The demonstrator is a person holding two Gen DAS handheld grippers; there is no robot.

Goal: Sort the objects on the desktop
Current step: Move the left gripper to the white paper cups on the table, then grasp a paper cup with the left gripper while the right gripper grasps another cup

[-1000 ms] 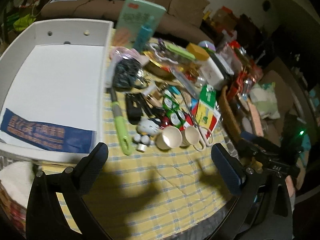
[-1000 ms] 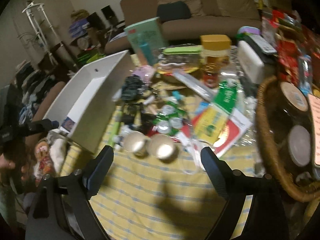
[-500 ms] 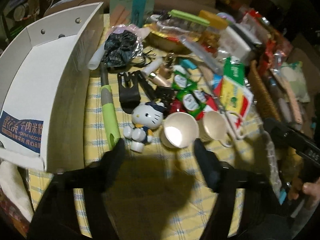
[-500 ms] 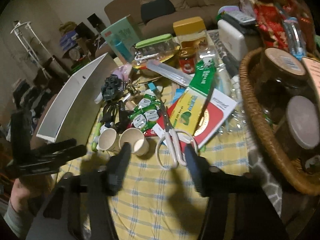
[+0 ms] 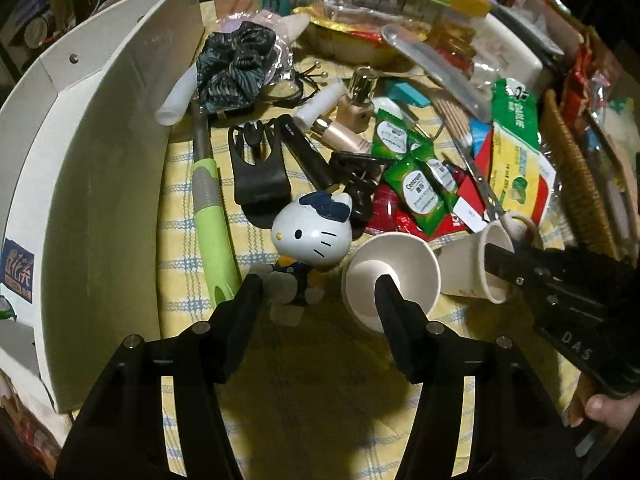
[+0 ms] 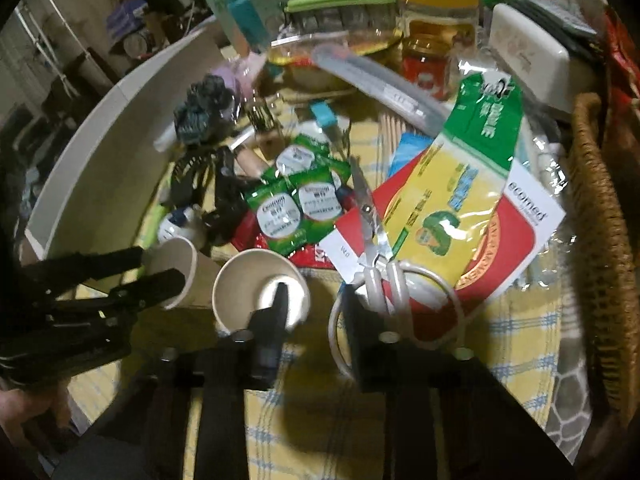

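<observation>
My left gripper (image 5: 318, 290) hangs low over the yellow checked tablecloth (image 5: 304, 392) with its jaws spread. The left finger sits beside the feet of the Hello Kitty figurine (image 5: 310, 236); the right finger overlaps the mouth of a paper cup (image 5: 390, 276) lying on its side. I cannot tell whether that finger touches the rim. The figurine stands between the green-handled tool (image 5: 212, 232) and this cup, with a black hair clip (image 5: 258, 176) just behind it.

My right gripper (image 6: 316, 300) is also spread. Its left finger reaches into the mouth of the second paper cup (image 6: 260, 284), and its right finger lies against the white handles of the scissors (image 6: 376, 240). Nothing is clamped between them. From the left wrist camera I see that gripper coming in from the right, one finger at the rim of the second cup.

The scissors rest on a red and white card (image 6: 496, 240), beside a yellow and green packet (image 6: 460, 196). Green Centrum sachets (image 6: 296, 204) lie just behind both cups. A dark scrunchie (image 5: 234, 64) and small cosmetic bottles (image 5: 356, 100) sit farther back. The white box (image 5: 100, 184) stands along the left edge of the table, and a wicker basket (image 6: 600, 240) borders the right side.
</observation>
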